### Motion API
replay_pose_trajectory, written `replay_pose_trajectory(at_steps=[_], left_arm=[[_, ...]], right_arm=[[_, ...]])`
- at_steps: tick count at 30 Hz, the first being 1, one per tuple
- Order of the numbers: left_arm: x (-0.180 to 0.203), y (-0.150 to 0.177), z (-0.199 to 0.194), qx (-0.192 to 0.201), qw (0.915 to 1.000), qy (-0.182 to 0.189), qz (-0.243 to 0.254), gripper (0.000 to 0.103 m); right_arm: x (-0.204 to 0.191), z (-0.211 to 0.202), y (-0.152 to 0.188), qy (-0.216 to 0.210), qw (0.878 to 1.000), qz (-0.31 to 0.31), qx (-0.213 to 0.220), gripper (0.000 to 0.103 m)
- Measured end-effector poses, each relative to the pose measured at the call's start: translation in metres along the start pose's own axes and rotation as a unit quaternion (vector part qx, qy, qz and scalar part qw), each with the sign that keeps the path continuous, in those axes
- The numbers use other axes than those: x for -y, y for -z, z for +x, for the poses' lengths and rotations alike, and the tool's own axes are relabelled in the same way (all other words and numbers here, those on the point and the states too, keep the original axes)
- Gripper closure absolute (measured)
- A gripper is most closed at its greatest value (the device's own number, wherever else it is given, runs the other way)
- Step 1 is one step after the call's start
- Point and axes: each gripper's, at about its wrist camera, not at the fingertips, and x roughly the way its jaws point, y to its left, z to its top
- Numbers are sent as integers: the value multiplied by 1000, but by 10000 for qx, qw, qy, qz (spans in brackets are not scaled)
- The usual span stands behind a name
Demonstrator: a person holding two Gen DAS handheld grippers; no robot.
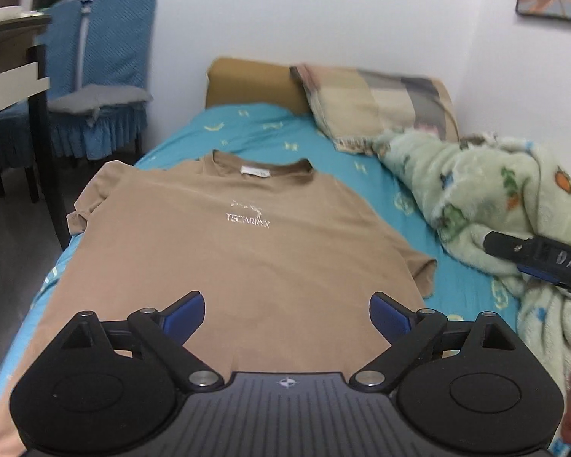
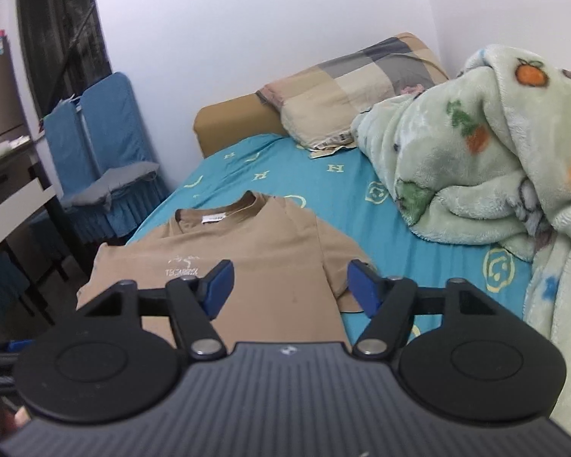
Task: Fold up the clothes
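A tan T-shirt [image 1: 243, 251] with a white chest logo lies flat, front up, on the blue bedsheet [image 1: 316, 141], collar toward the headboard. It also shows in the right wrist view [image 2: 270, 251]. My left gripper [image 1: 286, 314] is open and empty, above the shirt's lower half. My right gripper [image 2: 290, 285] is open and empty, above the shirt's right side near its right sleeve [image 2: 342, 262]. The right gripper's body shows at the right edge of the left wrist view [image 1: 540, 262].
A green fleece blanket [image 2: 487, 167] is heaped along the bed's right side. A checked pillow [image 2: 354, 83] leans on the tan headboard [image 2: 228, 122]. A blue-covered chair [image 1: 99, 76] and a table [image 1: 11, 61] stand left of the bed.
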Motion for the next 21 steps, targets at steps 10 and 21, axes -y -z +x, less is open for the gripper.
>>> replay_pose_trajectory(at_steps=[10, 21], left_arm=[[-20, 31, 40, -107, 9995, -231, 191, 8], [-29, 41, 47, -317, 9982, -502, 24, 8]], right_arm=[[11, 40, -4, 225, 9989, 287, -304, 17], [38, 76, 12, 191, 9946, 923, -441, 18]])
